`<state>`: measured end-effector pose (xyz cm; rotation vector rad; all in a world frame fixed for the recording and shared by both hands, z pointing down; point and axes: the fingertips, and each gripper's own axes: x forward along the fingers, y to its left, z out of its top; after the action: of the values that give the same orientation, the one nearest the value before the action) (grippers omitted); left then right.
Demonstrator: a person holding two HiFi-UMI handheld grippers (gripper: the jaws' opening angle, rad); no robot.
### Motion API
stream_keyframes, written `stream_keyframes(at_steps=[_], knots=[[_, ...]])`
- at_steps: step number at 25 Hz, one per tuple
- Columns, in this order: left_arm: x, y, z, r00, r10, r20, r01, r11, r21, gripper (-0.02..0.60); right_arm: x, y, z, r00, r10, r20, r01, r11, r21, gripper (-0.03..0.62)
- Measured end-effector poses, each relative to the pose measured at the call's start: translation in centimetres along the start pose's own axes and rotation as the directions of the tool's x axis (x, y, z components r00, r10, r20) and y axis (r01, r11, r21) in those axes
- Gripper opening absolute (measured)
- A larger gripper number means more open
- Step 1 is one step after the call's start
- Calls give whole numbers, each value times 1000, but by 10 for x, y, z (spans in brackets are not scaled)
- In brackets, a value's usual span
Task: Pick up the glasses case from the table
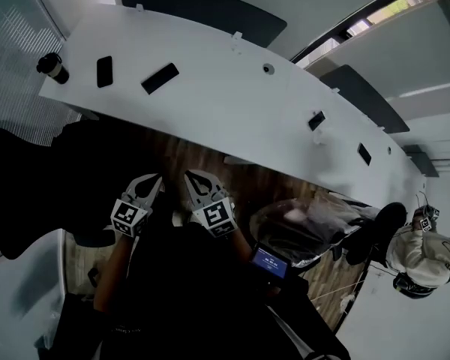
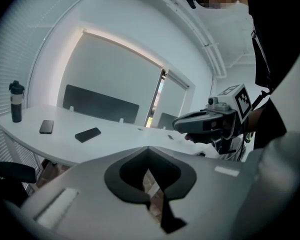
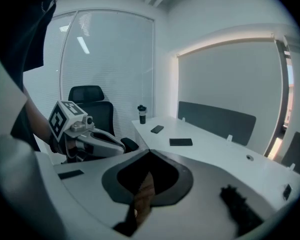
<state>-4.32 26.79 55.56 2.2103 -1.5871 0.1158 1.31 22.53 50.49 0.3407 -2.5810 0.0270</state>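
The glasses case (image 1: 160,78) is a flat black oblong lying on the long white table (image 1: 232,103), far ahead of both grippers. It also shows as the case (image 2: 87,134) in the left gripper view and the case (image 3: 181,142) in the right gripper view. My left gripper (image 1: 153,178) and right gripper (image 1: 190,174) are side by side over the wooden floor, short of the table's near edge. Both are shut and hold nothing. The left gripper (image 2: 148,148) has its tips together, and so does the right gripper (image 3: 149,151).
A dark phone (image 1: 104,71) and a black bottle (image 1: 51,66) sit left of the case. Small dark items (image 1: 316,120) lie farther right on the table. A black office chair (image 1: 19,190) stands at left, a plastic-covered chair (image 1: 300,227) at right, and a person (image 1: 420,253) at the far right.
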Motion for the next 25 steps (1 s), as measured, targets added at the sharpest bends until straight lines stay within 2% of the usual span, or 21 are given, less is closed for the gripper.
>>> stream_keyframes(at_steps=[7,13,17,25], knots=[[-40,85,-5,998,66,14,-65,996,-59,6,75,29,42,998,56,-22,-57,997,-52,6],[-69,140,-5,992,122,30,-117,987,-113,6,120,54,70,993,104,-47,-109,986,-124,7],[-71,155,0,986,154,60,-144,978,-151,6,134,62,81,988,140,-65,-150,973,-175,6],[-76,173,2,976,198,92,-181,969,-170,6,159,66,98,981,188,-55,-195,952,-235,7]])
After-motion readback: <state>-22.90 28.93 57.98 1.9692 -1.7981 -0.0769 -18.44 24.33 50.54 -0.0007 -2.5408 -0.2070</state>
